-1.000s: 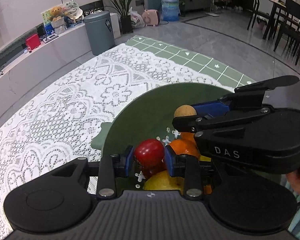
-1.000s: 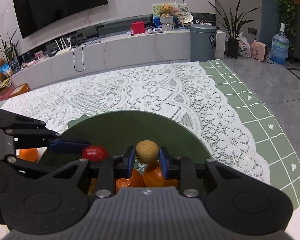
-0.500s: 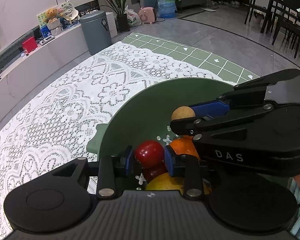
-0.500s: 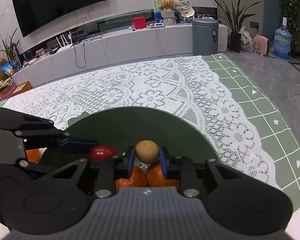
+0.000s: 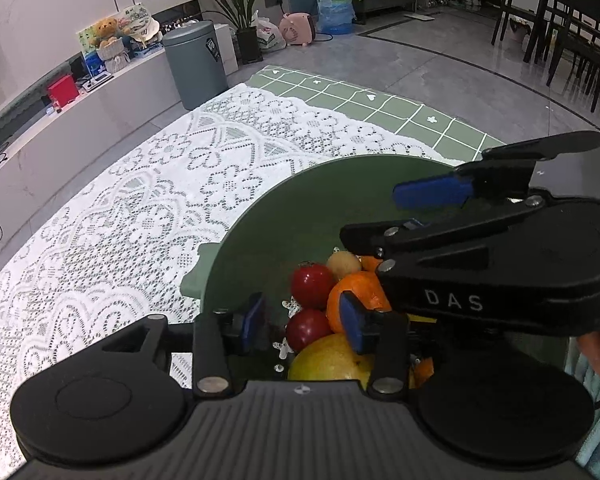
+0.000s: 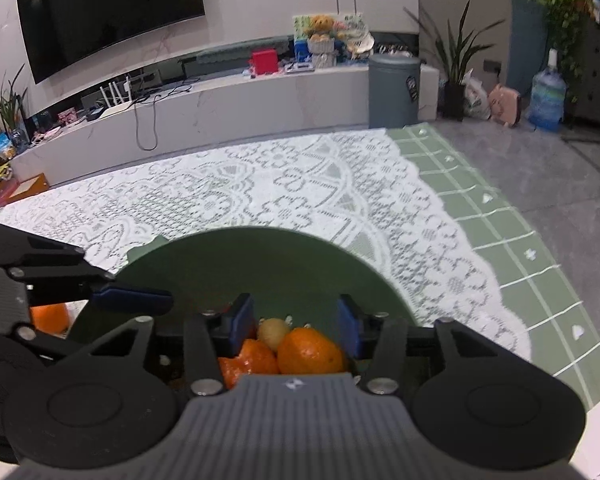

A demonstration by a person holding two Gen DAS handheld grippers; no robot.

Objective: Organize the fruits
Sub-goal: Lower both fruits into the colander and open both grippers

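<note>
Both of my tongs stood wide and empty over the green bowl (image 5: pixel 260 216). The left tongs (image 5: pixel 300 320) hung just above the heap with nothing between the blue pads, and the right tongs (image 6: pixel 296 320) did the same from the other side, jaws spread well apart.

Inside the bowl lay most of the fruit. From the left wrist view I could see two red fruits, the upper red fruit (image 5: pixel 311 283) and the lower red fruit (image 5: pixel 308 328), touching each other. A small tan round fruit (image 5: pixel 343 265) sat just behind them, touching an orange (image 5: pixel 356 300), and a large yellow fruit (image 5: pixel 328 358) lay nearest the camera, partly hidden by the tongs' body. From the right wrist view a second orange fruit (image 6: pixel 246 360) showed beside the first, so the heap held at least two oranges. I could not tell whether more lay underneath.

I judged the task mostly done, with the bowl well filled and neither tongs carrying anything. One piece looked left: an orange-coloured fruit (image 6: pixel 50 318) sat outside the bowl, on the table (image 6: pixel 260 188) near the bowl's left edge, half hidden behind the left tongs in the right wrist view. Fetching it into the bowl seemed the remaining work. The rest of the lace-covered table showed no other fruit in either view.
</note>
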